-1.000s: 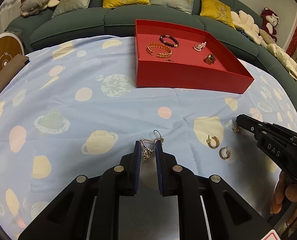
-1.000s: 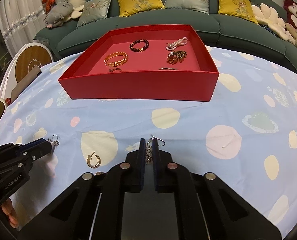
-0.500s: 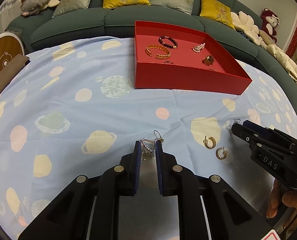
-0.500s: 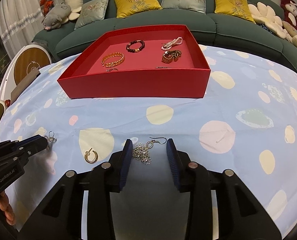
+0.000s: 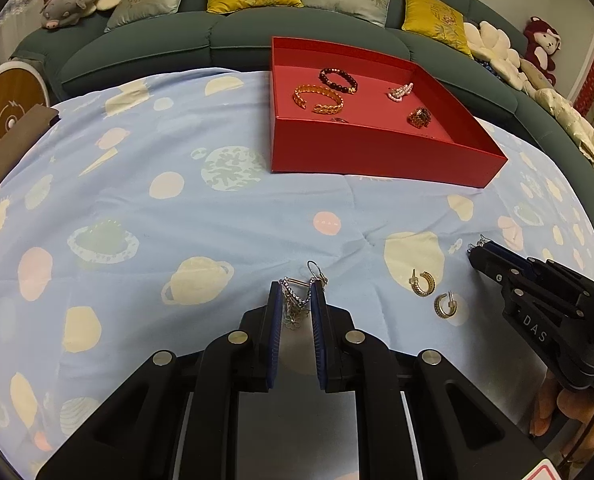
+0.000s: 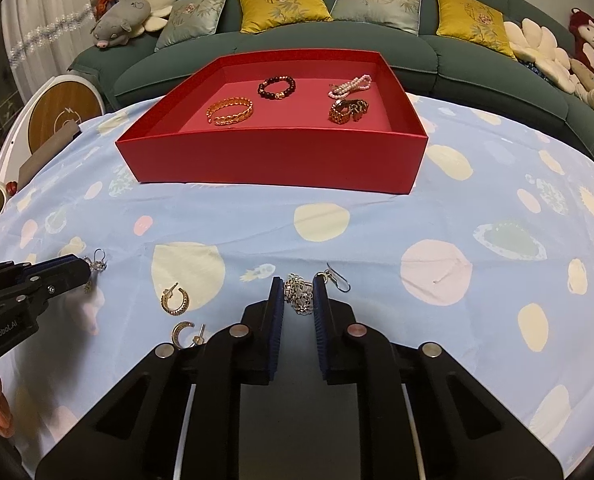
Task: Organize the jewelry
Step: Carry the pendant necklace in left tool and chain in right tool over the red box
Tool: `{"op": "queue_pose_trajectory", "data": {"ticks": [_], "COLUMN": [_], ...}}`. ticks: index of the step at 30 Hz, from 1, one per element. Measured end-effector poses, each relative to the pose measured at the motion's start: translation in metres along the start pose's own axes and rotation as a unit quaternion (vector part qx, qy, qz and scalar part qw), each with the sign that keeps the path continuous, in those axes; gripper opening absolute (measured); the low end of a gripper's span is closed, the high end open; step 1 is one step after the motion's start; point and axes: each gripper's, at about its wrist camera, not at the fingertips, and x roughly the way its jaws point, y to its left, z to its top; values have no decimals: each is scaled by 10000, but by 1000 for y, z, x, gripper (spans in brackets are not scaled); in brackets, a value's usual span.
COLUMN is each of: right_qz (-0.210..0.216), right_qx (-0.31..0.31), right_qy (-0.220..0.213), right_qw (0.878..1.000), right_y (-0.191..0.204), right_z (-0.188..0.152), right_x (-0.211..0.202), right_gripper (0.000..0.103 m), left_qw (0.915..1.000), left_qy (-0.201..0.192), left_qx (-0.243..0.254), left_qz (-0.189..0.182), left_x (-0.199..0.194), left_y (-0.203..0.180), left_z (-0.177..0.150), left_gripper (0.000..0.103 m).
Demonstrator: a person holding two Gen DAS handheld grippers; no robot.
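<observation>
Both pairs of fingers, left gripper [image 5: 297, 300] and right gripper [image 6: 299, 298], narrowly parted, each straddle a dangling silver earring [image 5: 295, 302].

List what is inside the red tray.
The red tray holds a gold bangle, dark bead bracelet, pearl strand and brown-gold piece. Its near wall hides the front floor in the right view.

Left claw [image 5: 297, 304] and right claw [image 6: 298, 300] hover low, jaws narrowly parted.
</observation>
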Motion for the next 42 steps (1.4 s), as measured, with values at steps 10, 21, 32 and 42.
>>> {"op": "queue_pose_trajectory", "data": {"ticks": [10, 21, 32, 42], "right_qz": [146, 383, 304, 281], "right_qx": [217, 407, 337, 372], "right_qy": [-313, -967, -1099, -1007], "right_qw": [9992, 9938, 9929, 9938], "right_y": [-7, -16, -30, -35], "right_z": [14, 62, 108, 125], "right_x": [-25, -82, -81, -52], "right_gripper": [14, 14, 14, 14], "left_qw": [9998, 9960, 9952, 9939], "left_qy": [-170, -857, -967, -951], "left_qx": [-74, -148, 138, 343], "left_qz": [-72, -195, 109, 444], "left_x": [-12, -58, -38, -12], "left_y": [-2, -19, -45, -45], "left_z": [14, 68, 115, 130], "left_gripper": [12, 12, 12, 12]}}
